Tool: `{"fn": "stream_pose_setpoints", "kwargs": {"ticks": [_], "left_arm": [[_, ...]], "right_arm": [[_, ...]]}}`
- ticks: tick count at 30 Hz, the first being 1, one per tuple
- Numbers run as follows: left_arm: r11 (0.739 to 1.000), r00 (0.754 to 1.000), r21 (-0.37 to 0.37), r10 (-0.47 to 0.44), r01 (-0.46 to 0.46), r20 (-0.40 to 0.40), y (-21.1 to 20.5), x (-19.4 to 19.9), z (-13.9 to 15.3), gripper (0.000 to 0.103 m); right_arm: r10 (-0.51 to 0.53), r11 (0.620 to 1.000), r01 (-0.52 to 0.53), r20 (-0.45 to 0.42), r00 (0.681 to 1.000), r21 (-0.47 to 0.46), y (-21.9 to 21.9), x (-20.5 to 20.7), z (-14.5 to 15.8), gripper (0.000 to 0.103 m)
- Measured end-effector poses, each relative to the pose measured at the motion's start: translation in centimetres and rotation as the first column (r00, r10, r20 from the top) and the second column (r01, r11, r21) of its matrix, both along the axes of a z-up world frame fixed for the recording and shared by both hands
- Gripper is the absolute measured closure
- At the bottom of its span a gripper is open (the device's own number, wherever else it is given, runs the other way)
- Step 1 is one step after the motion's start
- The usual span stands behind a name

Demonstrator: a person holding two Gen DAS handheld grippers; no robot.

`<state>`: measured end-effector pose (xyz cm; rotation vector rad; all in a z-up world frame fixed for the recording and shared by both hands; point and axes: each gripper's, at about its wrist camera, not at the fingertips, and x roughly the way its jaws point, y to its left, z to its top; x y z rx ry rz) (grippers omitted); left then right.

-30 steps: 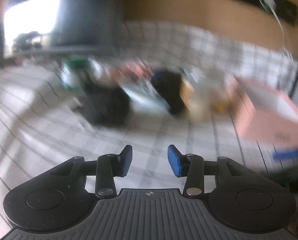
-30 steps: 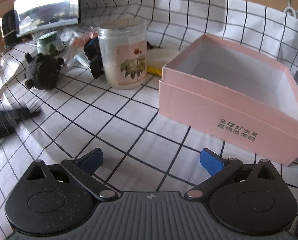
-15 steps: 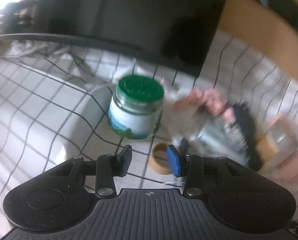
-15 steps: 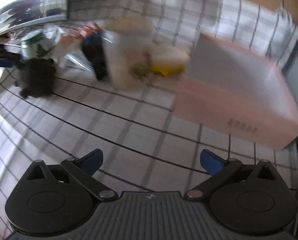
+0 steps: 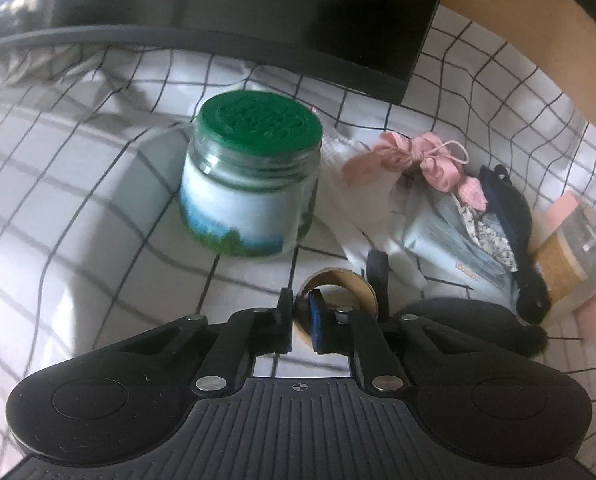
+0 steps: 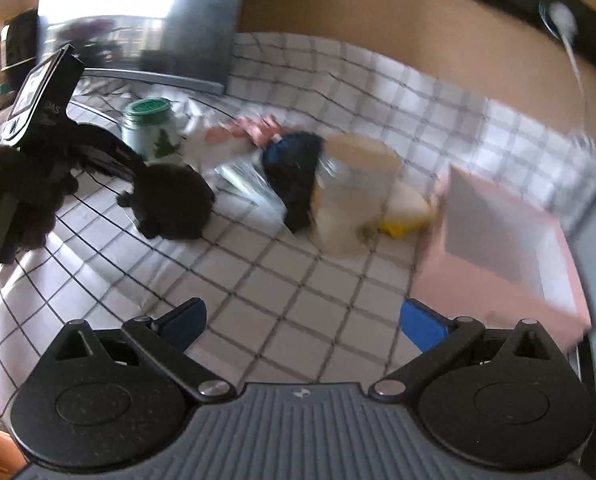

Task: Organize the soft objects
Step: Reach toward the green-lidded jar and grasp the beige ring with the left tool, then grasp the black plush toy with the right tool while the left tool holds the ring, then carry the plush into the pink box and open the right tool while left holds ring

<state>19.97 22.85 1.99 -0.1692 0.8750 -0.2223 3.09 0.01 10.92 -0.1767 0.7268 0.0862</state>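
Currently my left hand-held gripper (image 5: 301, 312) is clenched on the wall of a small brown cardboard ring (image 5: 338, 280), one finger inside the ring and the other outside it. The ring sits on the checked cloth (image 5: 78, 208) covering the worktop, just in front of a glass jar with a green lid (image 5: 254, 184). A black plush toy (image 5: 378, 276) touches the ring's right side; most of it is hidden behind my gripper body.

To the right of the jar I note a heap of soft things: a pink drawstring pouch (image 5: 418, 158), a clear packet of folded fabric (image 5: 454, 240) and a dark navy piece (image 5: 510, 208) lying against it. Beyond those, at the frame edge, a clear jar with a tan label (image 5: 570, 252), blurred.

My right hand-held gripper (image 6: 302, 322) is released, fingers spread wide, hovering over bare checked cloth near the front of the worktop. Its view is motion-blurred. From there I see the black plush toy (image 6: 174, 204) beside the left gripper body (image 6: 38, 92), the green-lidded jar (image 6: 150, 128) behind it, then the navy piece (image 6: 294, 176), the tall clear jar (image 6: 354, 196), something yellow (image 6: 402, 216) and an open pink box (image 6: 502, 248) toward the right edge. A dark monitor (image 5: 258, 8) stands along the back edge.
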Motion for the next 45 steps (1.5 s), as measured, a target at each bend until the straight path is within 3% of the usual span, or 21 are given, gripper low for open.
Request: {"fn": "stream_pose_setpoints", "kwargs": {"ticks": [3,6,9,18,22,24,27,35,40,45], "left_arm": [[1.000,0.998,0.021,0.000,-0.001,0.067,0.5,-2.0,0.7,0.094],[0.999,0.994,-0.012,0.040,-0.039,0.098,2.0,-4.1,1.6,0.094],[0.998,0.991,0.009,0.060,-0.061,0.123,3.2,-5.8,2.4,0.094],[0.994,0.980,0.007,0.107,-0.109,0.167,6.0,-8.1,4.3,0.094],[0.993,0.977,-0.007,0.120,-0.121,0.174,6.3,-6.8,5.1,0.094],[0.994,0.975,-0.008,0.112,-0.112,0.192,5.9,-5.8,5.8,0.094],[0.996,0.967,-0.011,0.084,-0.083,0.239,4.9,-4.2,7.6,0.094],[1.000,0.914,-0.007,-0.023,0.028,0.405,-0.2,1.0,15.0,0.094],[0.994,0.885,0.004,-0.097,0.107,0.456,-5.6,3.7,18.3,0.094],[0.966,0.874,-0.037,-0.213,0.254,0.437,-13.2,4.6,18.6,0.094]], "right_arm": [[0.075,0.996,-0.077,0.048,0.996,0.043,1.4,1.4,0.7,0.000],[0.138,0.986,-0.143,0.055,0.989,0.086,3.1,3.9,0.6,0.000],[0.215,0.972,-0.220,0.061,0.975,0.085,5.6,6.4,-0.2,0.000],[0.301,0.952,-0.295,-0.073,0.951,0.081,11.2,13.2,-3.8,0.001],[0.294,0.954,-0.287,-0.101,0.950,0.082,10.8,14.0,-3.5,0.023],[0.295,0.952,-0.279,-0.129,0.947,0.128,9.9,14.5,-2.6,0.025],[0.275,0.952,-0.257,-0.093,0.957,0.169,8.3,14.5,0.1,0.027],[0.194,0.967,-0.218,0.172,0.966,0.131,2.8,14.6,11.2,0.027],[0.055,0.994,-0.080,0.284,0.957,0.076,-3.4,13.9,15.6,0.027],[-0.124,0.992,0.129,0.345,0.930,0.010,-10.4,12.0,17.1,0.027]]}}
